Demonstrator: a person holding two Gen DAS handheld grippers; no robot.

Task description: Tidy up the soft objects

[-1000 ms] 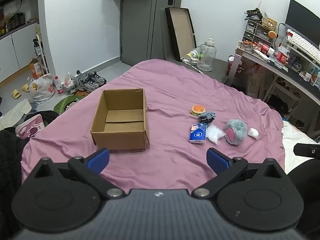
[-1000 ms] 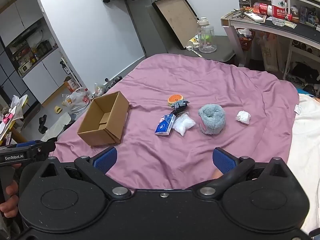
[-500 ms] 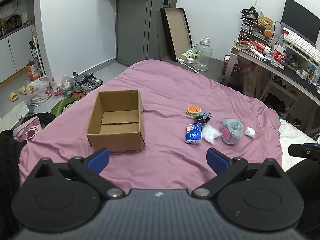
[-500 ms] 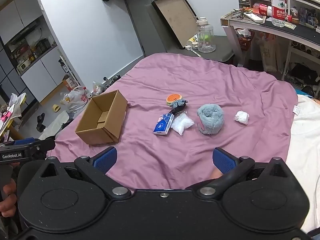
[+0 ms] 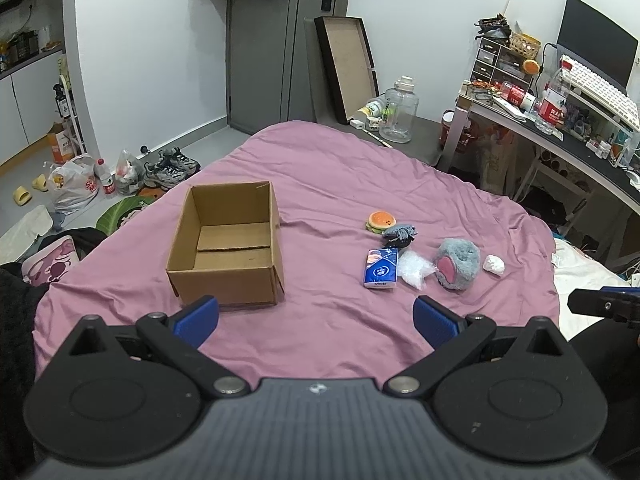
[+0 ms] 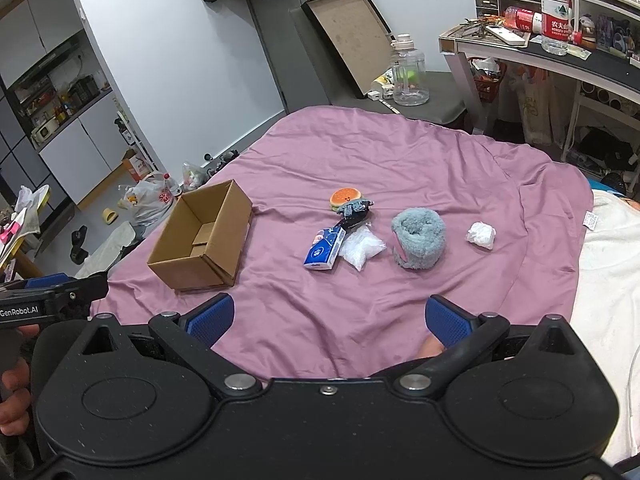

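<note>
Two hand-held grippers hovered over a bed draped in a mauve sheet (image 5: 332,168), neither one holding anything. The left gripper (image 5: 316,320) had its blue-padded fingers spread wide above the near edge of the sheet, and the right gripper (image 6: 328,318) was spread just as wide over the same edge, a little farther to the right.

An open cardboard box (image 5: 228,244) sat empty on the left part of the bed, its flaps folded flat inside. The soft objects lay well apart from it, clustered to its right. A small burger-shaped plush (image 5: 380,222) sat farthest from the cameras, touching a dark grey bundle of fabric (image 5: 399,235). Just in front of these lay a blue pack of tissues (image 5: 380,269), with a crumpled clear plastic bag (image 5: 416,269) touching its right side. A fluffy grey plush with a pink patch (image 5: 457,263) rested beside the bag, and a small white wad (image 5: 493,265) lay just to its right.

In the right wrist view the same row appeared from another angle: the box (image 6: 202,238) at left, then the burger plush (image 6: 346,197), the tissues (image 6: 325,249), the bag (image 6: 362,249), the grey plush (image 6: 418,243) and the white wad (image 6: 481,235). At that view's left edge a hand (image 6: 14,396) gripped the handle of the other gripper.
</note>
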